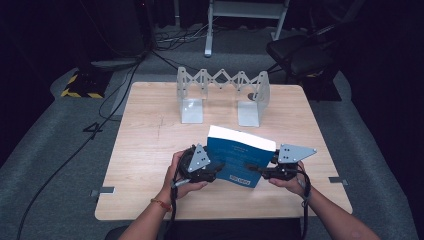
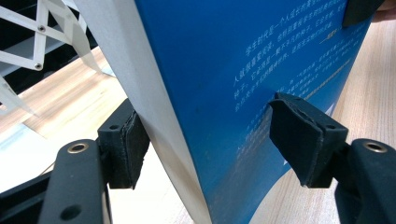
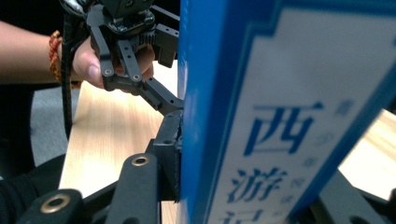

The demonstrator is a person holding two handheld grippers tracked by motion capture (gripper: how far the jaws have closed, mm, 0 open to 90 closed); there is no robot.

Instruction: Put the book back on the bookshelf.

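A person is holding a blue book [image 1: 239, 156] tilted above the near middle of the table [image 1: 145, 130] with both grippers; the left gripper [image 1: 212, 169] is closing its jaws across the book's page edge and cover, pads [image 2: 299, 140] pressing both faces; the right gripper [image 1: 257, 169] is clamping the spine side, its jaws tight on the book; a white folding rack [image 1: 222, 95] is standing well behind.
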